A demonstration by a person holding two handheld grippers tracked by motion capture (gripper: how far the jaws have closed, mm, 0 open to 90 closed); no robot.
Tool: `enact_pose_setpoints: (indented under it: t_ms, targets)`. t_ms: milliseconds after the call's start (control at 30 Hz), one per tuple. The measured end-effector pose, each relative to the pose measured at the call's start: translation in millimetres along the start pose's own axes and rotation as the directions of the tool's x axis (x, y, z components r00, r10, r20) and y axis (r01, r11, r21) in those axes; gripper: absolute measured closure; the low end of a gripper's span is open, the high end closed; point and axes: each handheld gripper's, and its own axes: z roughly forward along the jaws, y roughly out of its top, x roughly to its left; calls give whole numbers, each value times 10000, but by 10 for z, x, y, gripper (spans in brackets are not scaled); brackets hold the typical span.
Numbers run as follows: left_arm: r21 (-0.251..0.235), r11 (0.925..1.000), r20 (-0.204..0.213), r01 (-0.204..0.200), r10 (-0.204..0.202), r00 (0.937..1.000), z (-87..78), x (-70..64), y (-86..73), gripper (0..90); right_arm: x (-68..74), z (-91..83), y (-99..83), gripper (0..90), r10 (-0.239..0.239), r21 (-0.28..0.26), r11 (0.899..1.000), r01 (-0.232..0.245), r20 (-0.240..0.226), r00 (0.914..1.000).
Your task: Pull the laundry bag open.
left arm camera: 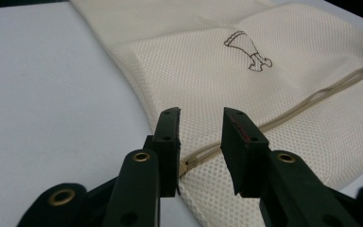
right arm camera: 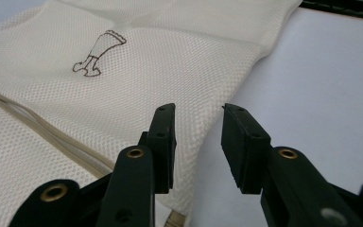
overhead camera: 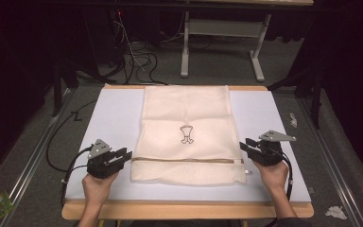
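Left tool [overhead camera: 126,155] open, empty, jaws at left edge of cream mesh laundry bag [overhead camera: 186,123] flat on worktop [overhead camera: 111,109]. Right tool [overhead camera: 244,144] open, empty, at right edge. Bag bears small brown drawn emblem [overhead camera: 186,134]; no legible writing.

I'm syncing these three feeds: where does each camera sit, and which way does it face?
High view: above the person's side, looking forward and down at the table; both hands and the left gripper and right gripper show.
Left gripper view: on the left gripper, facing the mesh bag's zipper end.
Right gripper view: on the right gripper, facing the bag's edge.
Shared: the bag's printed emblem.
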Motion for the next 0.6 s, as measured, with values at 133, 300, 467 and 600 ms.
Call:
enact_pose_setpoints:
  t_ms: [133,300,467,600]
  targets:
    - [-179,9998,-138,73,-76,9999,-44,34,14,646,-53,-81,-7,645,180,-303,9994,-176,116,9998]
    - [-320,9994,-287,116,-125,9995,-82,59,23,608,-116,-162,-24,612,285,-527,9982,-271,254,9993]
    - [-525,9986,-465,84,-108,9989,-138,81,39,589,-185,-268,-38,584,439,-1033,9939,-384,519,9977]
    - [-655,9977,-563,167,-204,9982,-172,110,41,584,-250,-358,-46,571,552,-1319,9902,-465,636,9964]
